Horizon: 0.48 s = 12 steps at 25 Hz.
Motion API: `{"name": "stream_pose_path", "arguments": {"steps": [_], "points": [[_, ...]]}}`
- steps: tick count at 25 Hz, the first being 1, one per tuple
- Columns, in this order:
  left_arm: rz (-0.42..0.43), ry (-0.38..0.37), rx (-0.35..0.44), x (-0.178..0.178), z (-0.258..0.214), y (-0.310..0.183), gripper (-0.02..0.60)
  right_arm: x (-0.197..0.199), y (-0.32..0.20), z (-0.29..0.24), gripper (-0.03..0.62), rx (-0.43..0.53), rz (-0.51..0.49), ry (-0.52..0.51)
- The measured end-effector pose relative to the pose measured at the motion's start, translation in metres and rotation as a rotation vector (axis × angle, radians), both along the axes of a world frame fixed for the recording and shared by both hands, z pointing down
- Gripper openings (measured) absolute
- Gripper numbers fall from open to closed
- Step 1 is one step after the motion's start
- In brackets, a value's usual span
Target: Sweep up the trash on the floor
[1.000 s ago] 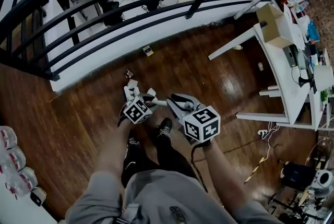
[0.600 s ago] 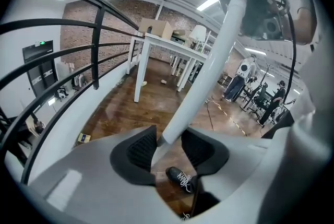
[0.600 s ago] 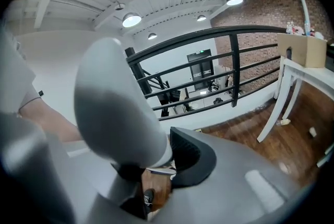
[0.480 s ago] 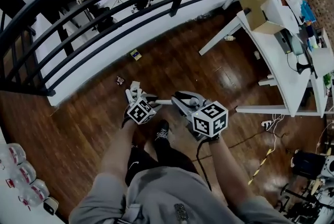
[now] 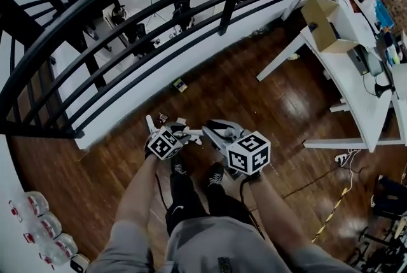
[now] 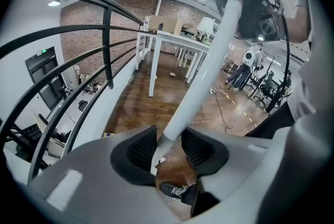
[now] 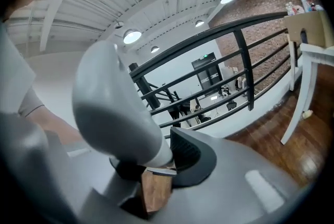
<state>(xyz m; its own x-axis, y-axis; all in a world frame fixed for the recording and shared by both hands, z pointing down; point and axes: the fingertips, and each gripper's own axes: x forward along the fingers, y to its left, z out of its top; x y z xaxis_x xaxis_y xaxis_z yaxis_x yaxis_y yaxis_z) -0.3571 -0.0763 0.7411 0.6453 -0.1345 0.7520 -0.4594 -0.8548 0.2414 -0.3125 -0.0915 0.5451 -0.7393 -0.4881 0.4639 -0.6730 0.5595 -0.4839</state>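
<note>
Both grippers have come nearer the black metal railing (image 5: 166, 49). The left gripper (image 5: 173, 130), jaws fairly wide, clamps the white round broom pole (image 6: 204, 75) low down, probably to steer it. The right gripper (image 5: 213, 132), jaws narrower, pinches the pole's rounded grey handle end (image 7: 116, 108), probably to drive it. Small yellow and white trash scraps (image 5: 180, 84) lie just beyond on the glossy dark plank floor (image 5: 254, 97), near the white kerb (image 5: 137, 103). A white table (image 5: 356, 90) stands at right.

Small trash scraps (image 5: 180, 84) on wood floor (image 5: 254, 93) near railing base (image 5: 127, 109); grey-capped white pole (image 6: 203, 71) aslant.
</note>
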Motion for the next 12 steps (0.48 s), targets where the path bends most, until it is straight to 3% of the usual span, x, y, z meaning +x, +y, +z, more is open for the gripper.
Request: {"name": "stream_pose_path", "arguments": {"steps": [6,12], "points": [[0.098,0.016,-0.036,-0.029,0.026,-0.039,0.149,-0.041,-0.038,0.020,0.074,-0.019,0.100,0.068],[0.171,0.091,-0.089,-0.008,0.026,-0.042,0.152,-0.030,-0.049,0.021,0.074,-0.070,0.179,0.158]]}}
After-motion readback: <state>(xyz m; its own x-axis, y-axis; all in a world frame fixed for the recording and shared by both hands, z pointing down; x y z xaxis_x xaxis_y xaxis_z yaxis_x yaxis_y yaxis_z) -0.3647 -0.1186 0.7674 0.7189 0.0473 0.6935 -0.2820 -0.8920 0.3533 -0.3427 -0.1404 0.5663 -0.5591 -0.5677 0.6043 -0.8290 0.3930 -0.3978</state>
